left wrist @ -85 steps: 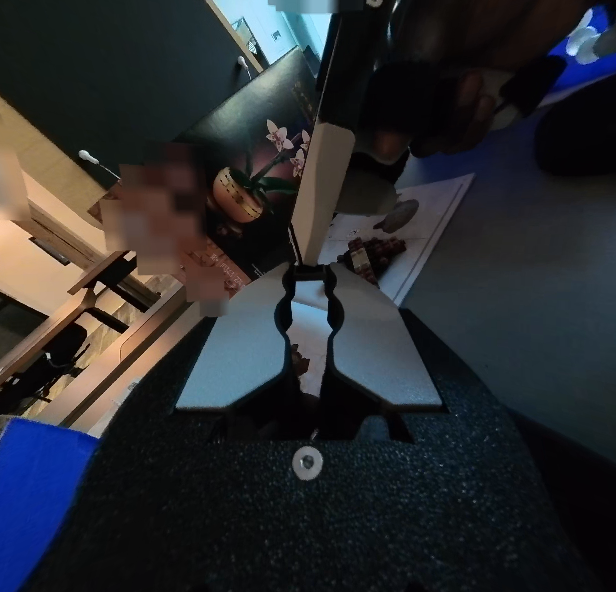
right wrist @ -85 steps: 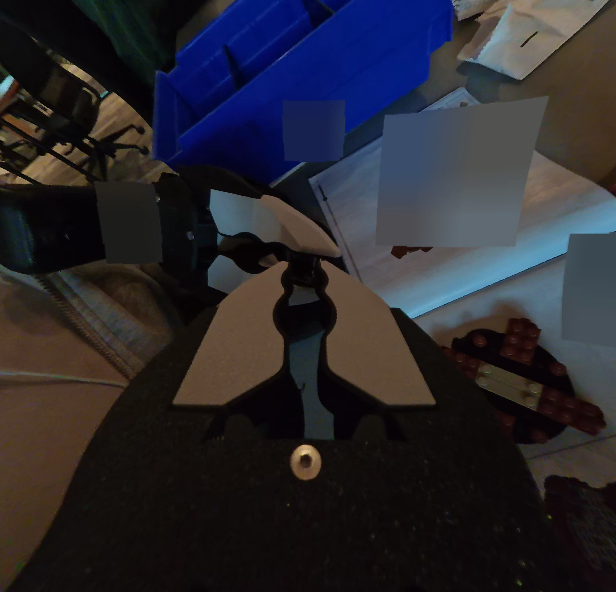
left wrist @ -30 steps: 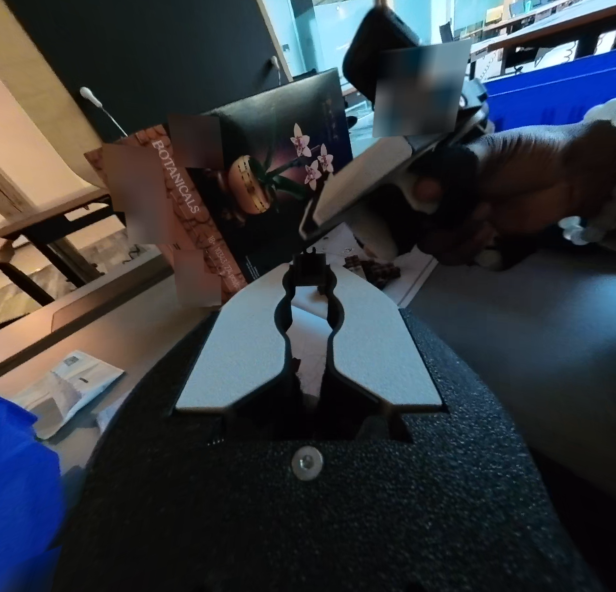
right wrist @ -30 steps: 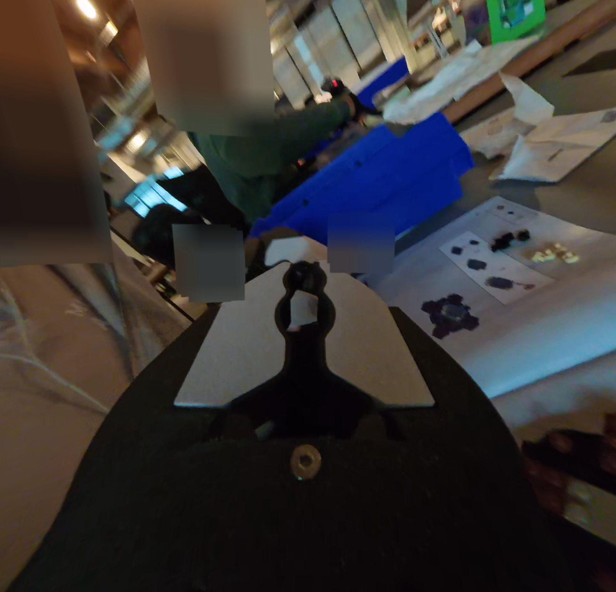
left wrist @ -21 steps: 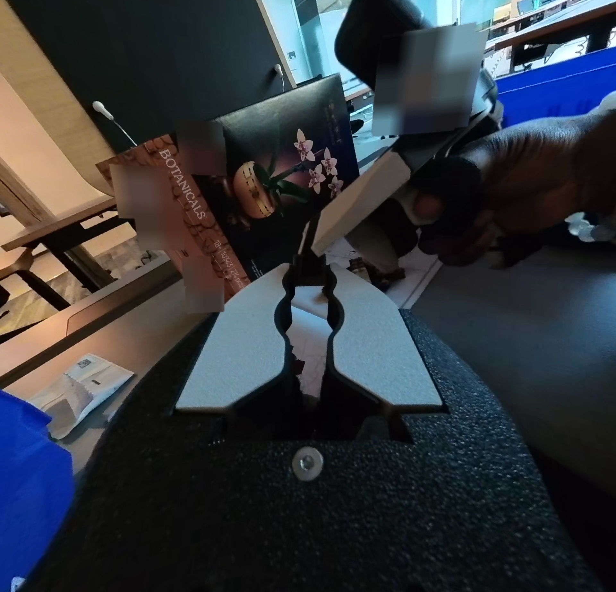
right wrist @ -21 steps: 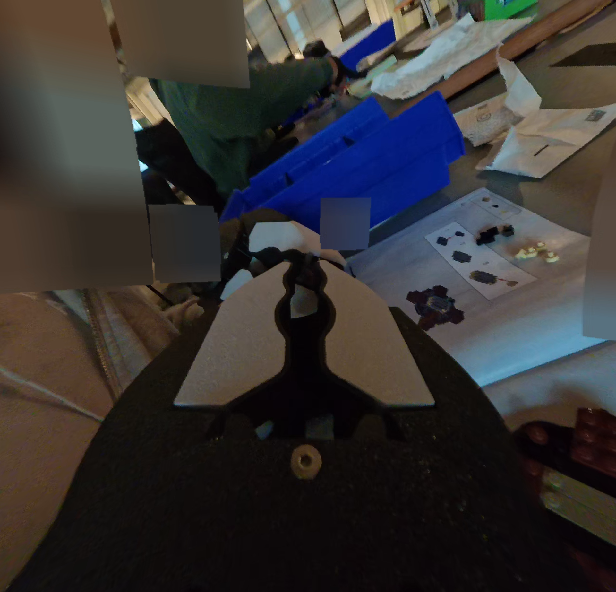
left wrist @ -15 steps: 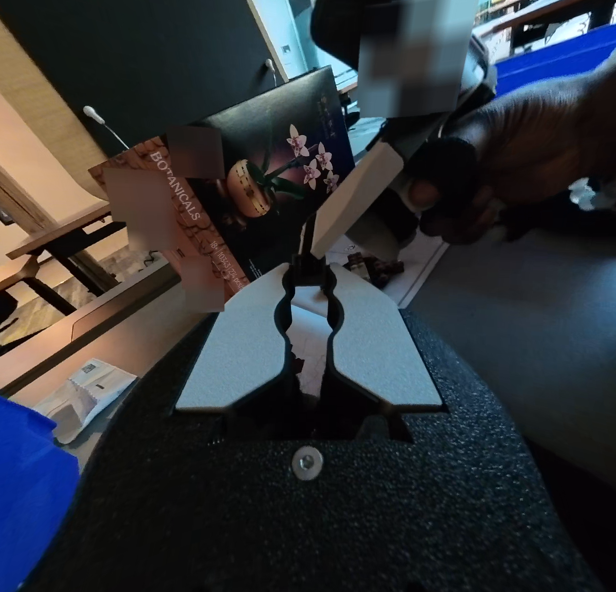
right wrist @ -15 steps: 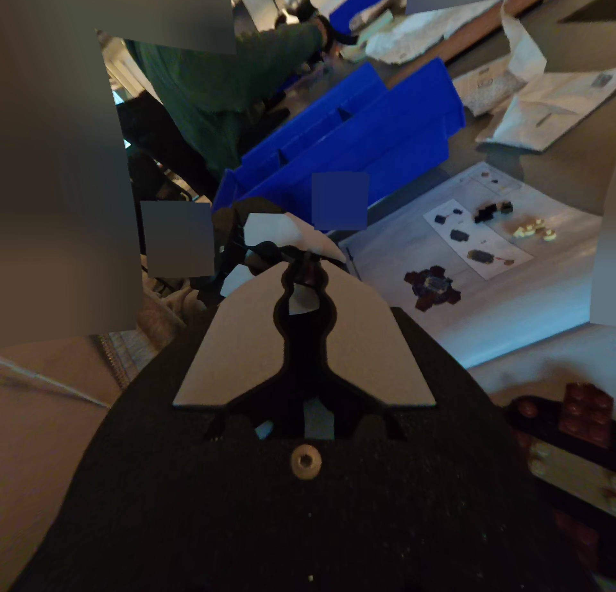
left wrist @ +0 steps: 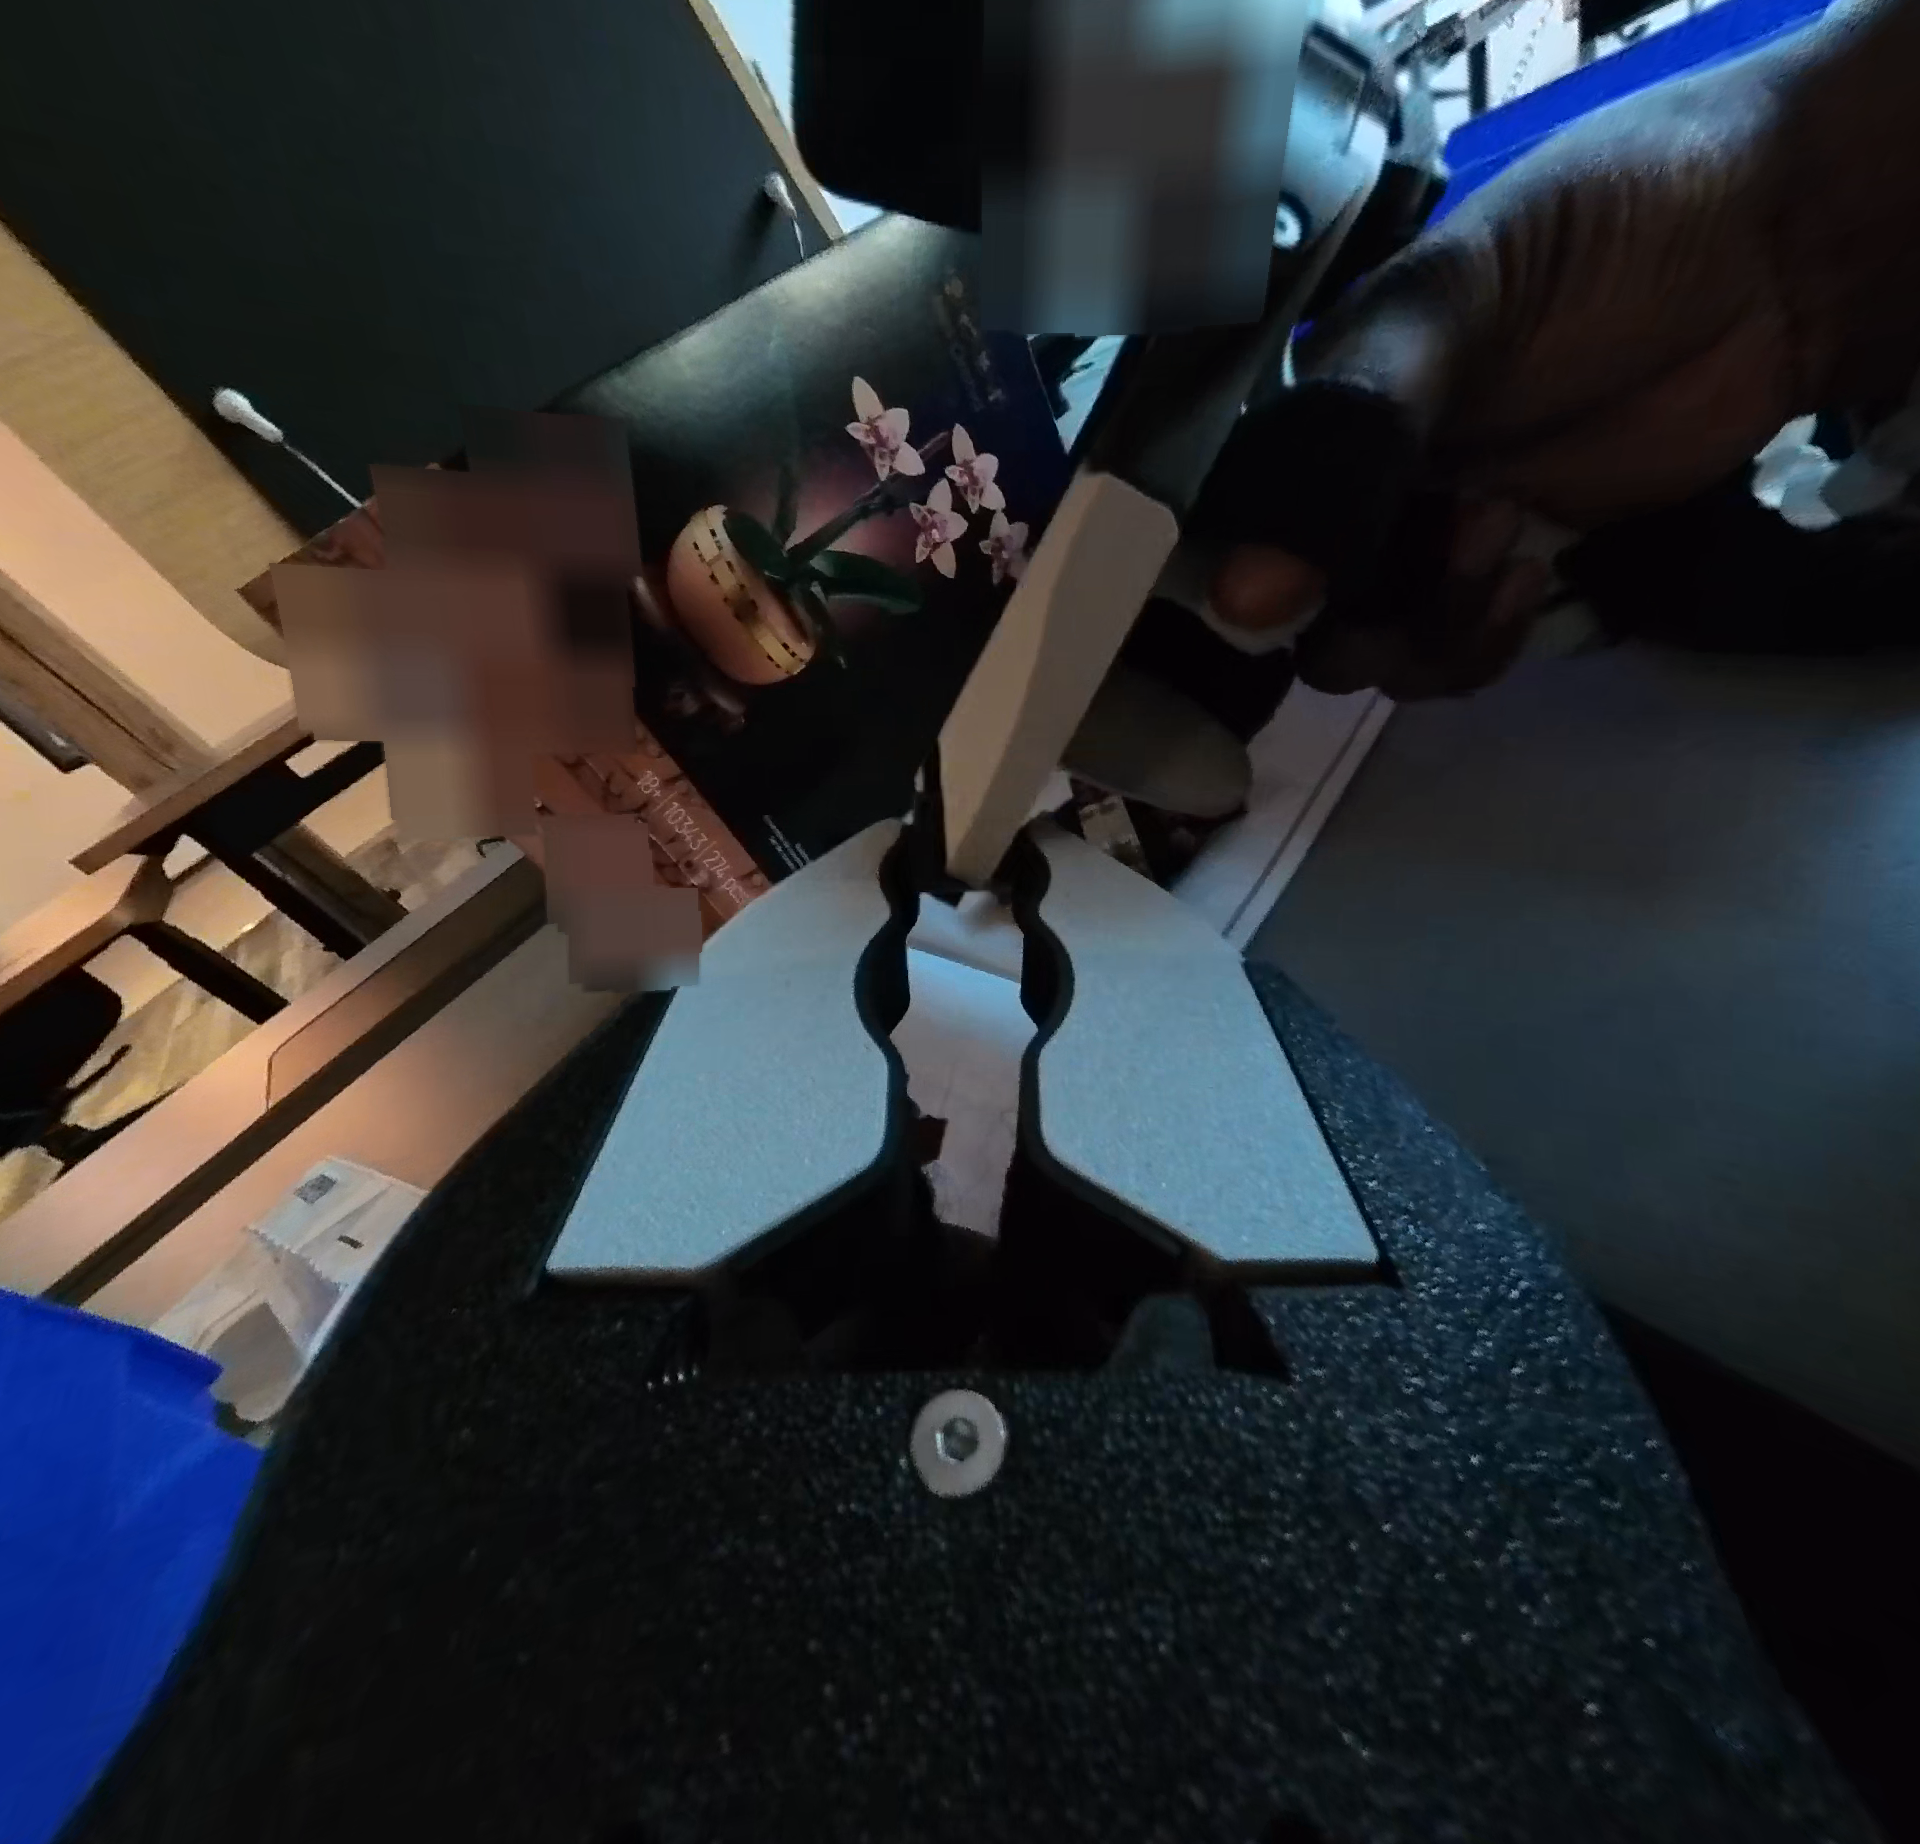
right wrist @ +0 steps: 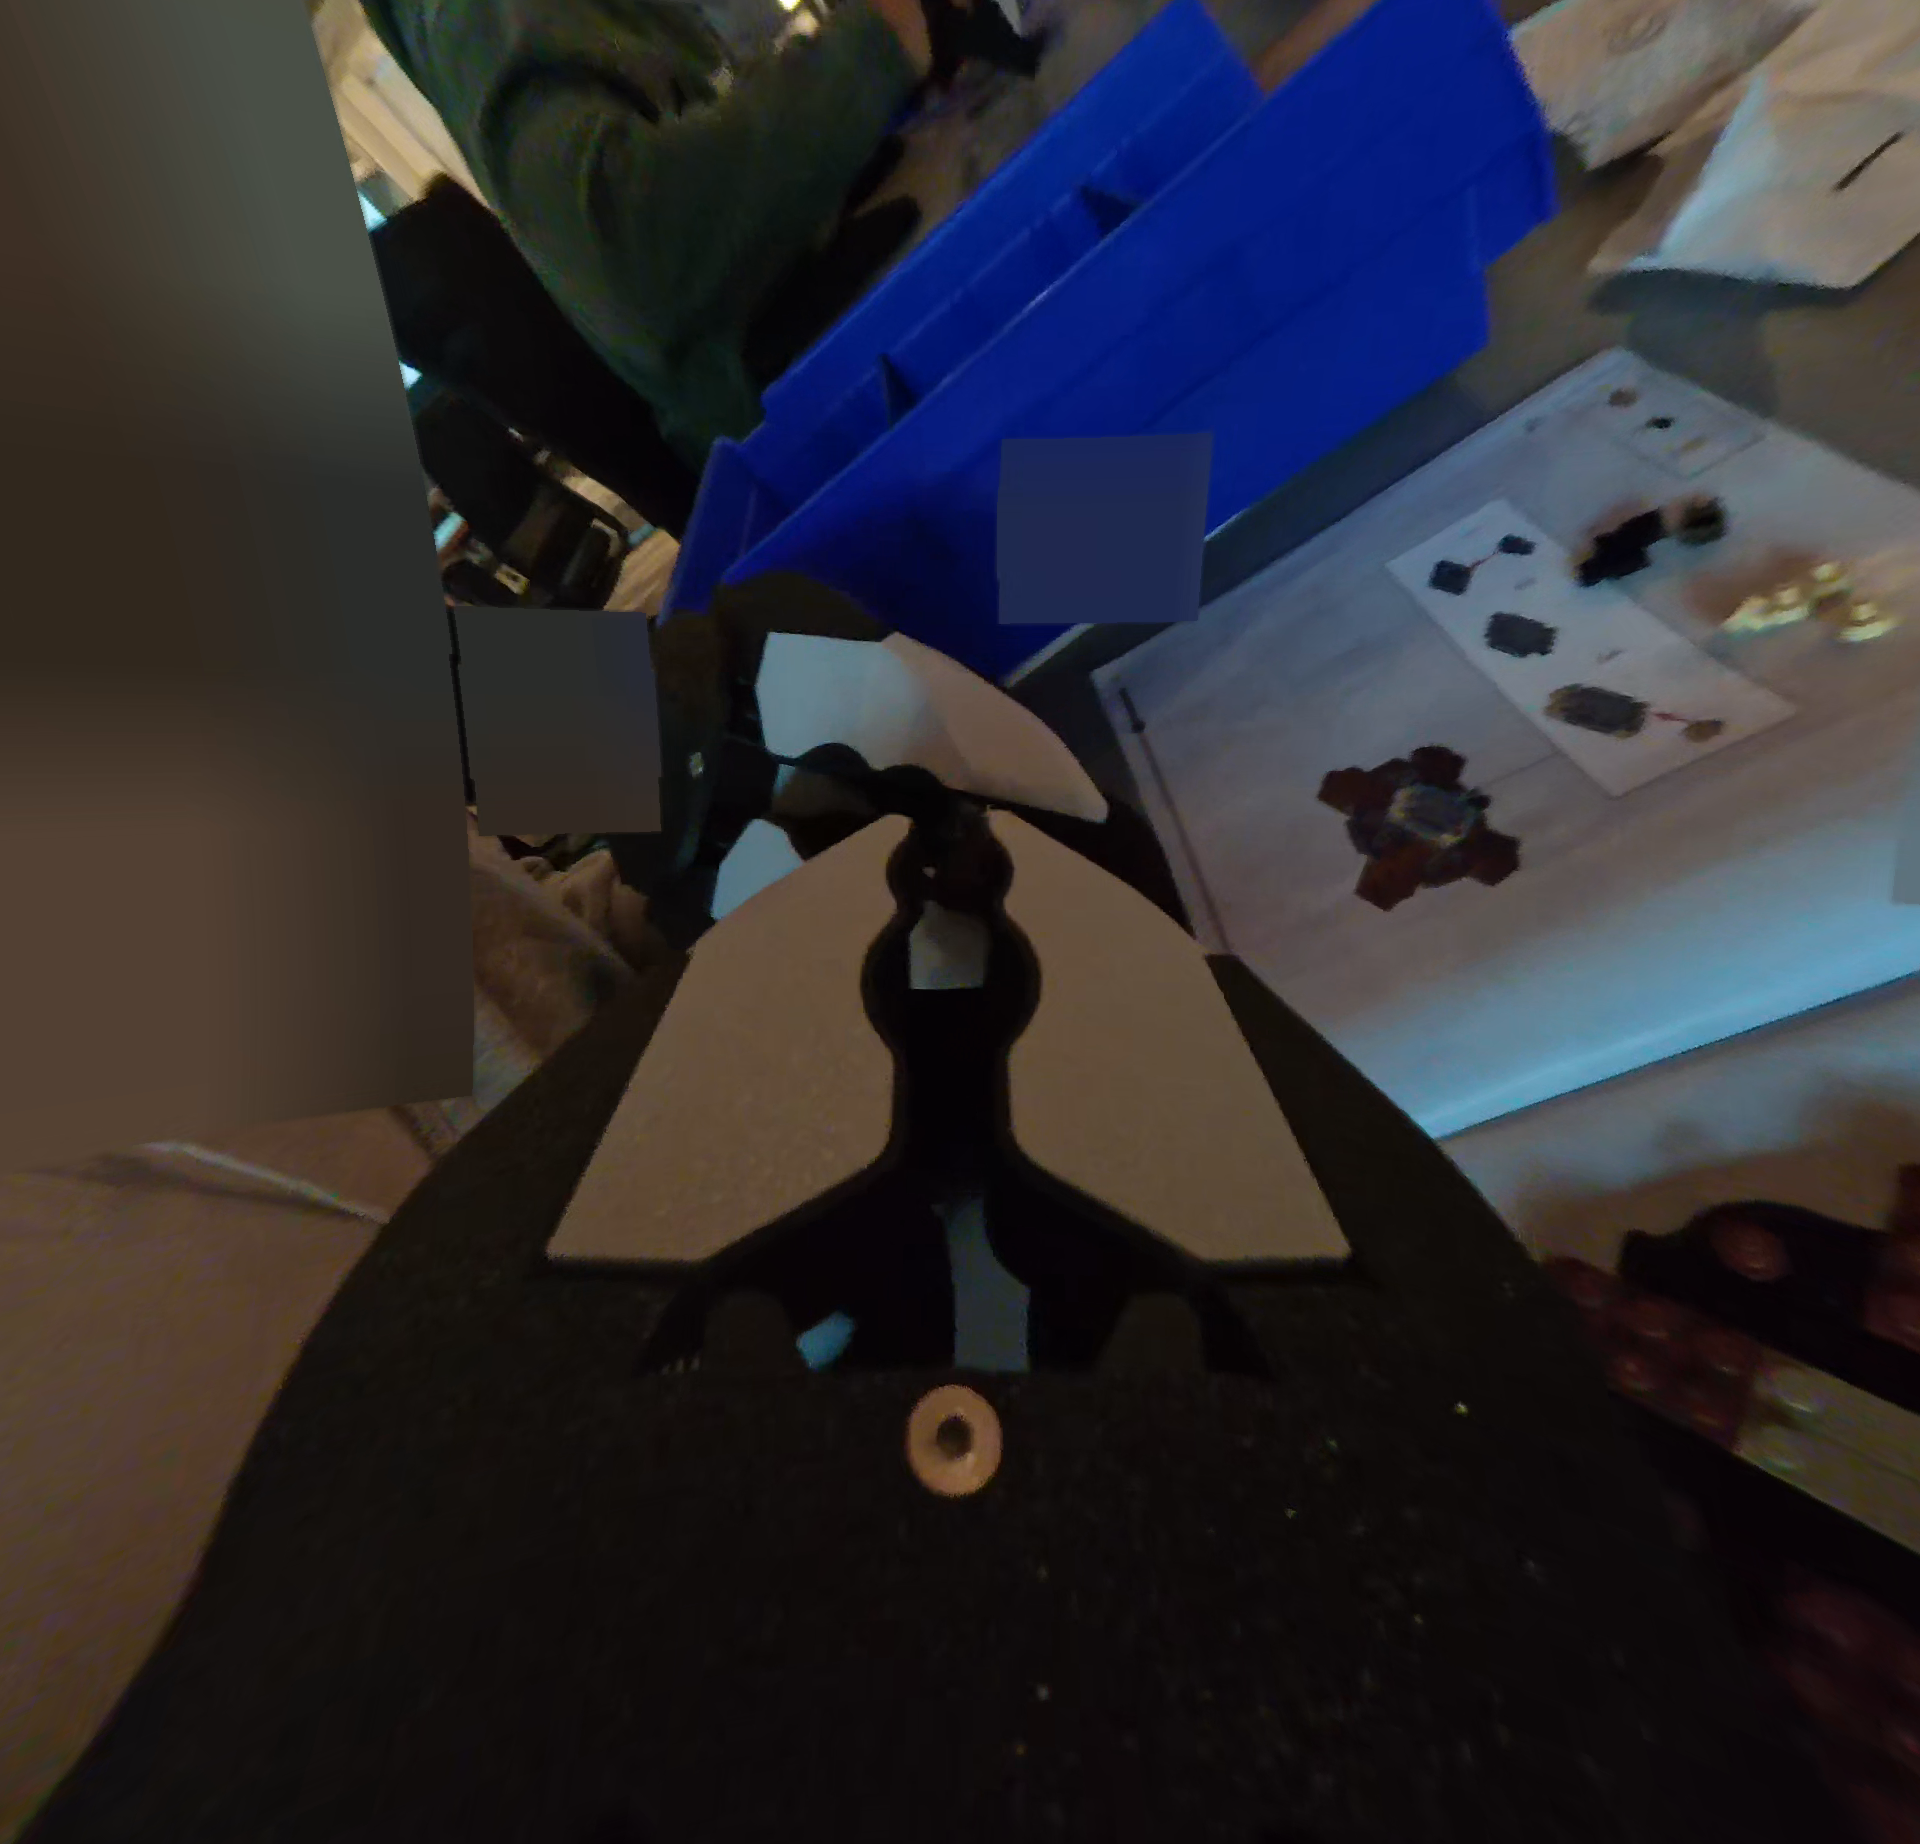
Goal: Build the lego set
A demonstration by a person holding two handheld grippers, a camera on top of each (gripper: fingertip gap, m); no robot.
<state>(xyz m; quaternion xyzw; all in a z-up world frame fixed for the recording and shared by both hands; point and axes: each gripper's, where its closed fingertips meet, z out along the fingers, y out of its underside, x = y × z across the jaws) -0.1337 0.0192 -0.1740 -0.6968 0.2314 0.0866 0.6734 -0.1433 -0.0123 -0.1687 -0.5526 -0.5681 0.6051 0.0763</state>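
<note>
In the left wrist view my left gripper is shut on a small black piece, held in the air above the table. The right gripper comes in from the upper right, held by a hand. One of its white fingers reaches down to my left fingertips and touches there. In the right wrist view my right gripper is shut on a small dark piece. The left gripper's white fingers lie just beyond it, tip to tip. I cannot tell whether the two pieces are joined.
A dark box with an orchid picture stands behind. A blue divided bin and an instruction sheet lie on the grey table. A brown brick build sits at the lower right. A person in a green sleeve sits farther back. Both grippers' tips are close together, under 4 cm apart.
The right gripper swung down from above and to the right, so its finger now meets my left fingertips. The right view tilted down toward the table. Both grippers kept their pieces.
</note>
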